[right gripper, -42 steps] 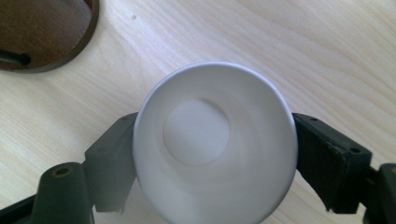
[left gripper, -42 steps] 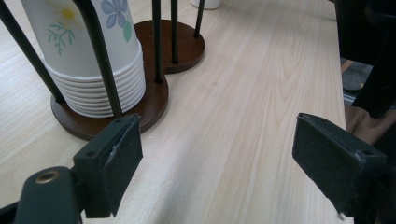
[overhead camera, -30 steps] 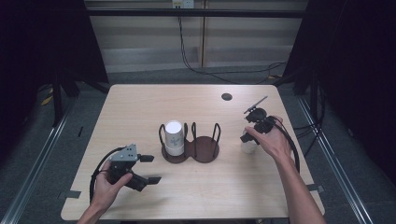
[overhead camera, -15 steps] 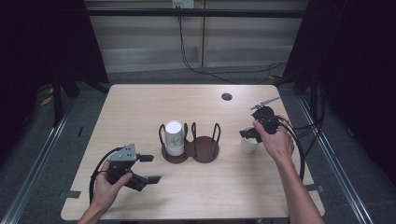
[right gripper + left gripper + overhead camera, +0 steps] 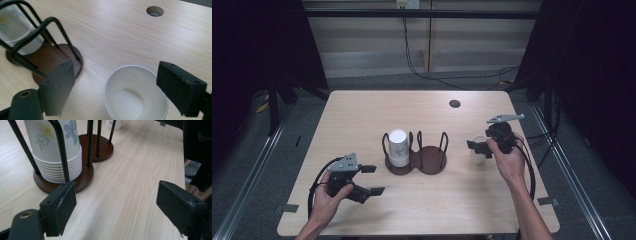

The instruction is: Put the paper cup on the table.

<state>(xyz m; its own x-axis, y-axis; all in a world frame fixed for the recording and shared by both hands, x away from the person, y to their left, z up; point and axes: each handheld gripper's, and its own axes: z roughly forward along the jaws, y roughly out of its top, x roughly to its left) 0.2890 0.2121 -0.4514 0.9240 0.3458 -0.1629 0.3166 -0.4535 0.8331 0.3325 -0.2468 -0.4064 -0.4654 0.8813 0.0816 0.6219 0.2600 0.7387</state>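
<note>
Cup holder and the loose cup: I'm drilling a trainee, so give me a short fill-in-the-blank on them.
1. The cup stack sits in the holder's ____ ring, in the high view.
2. The single cup stands with its mouth facing ____.
3. The right gripper's jaws are ____ around that cup.
4. The left gripper holds ____.

Missing: left; up; open; nothing

Both tools held wide open.
Left tool (image 5: 373,180) sits near-left in one hand; right tool (image 5: 475,149) at right.

Each hand-held black tool, left tool (image 5: 371,179) and right tool (image 5: 476,145), carries a grey three-cornered plate, a looping black cable and two flat rectangular jaws; forearms bare.
</note>
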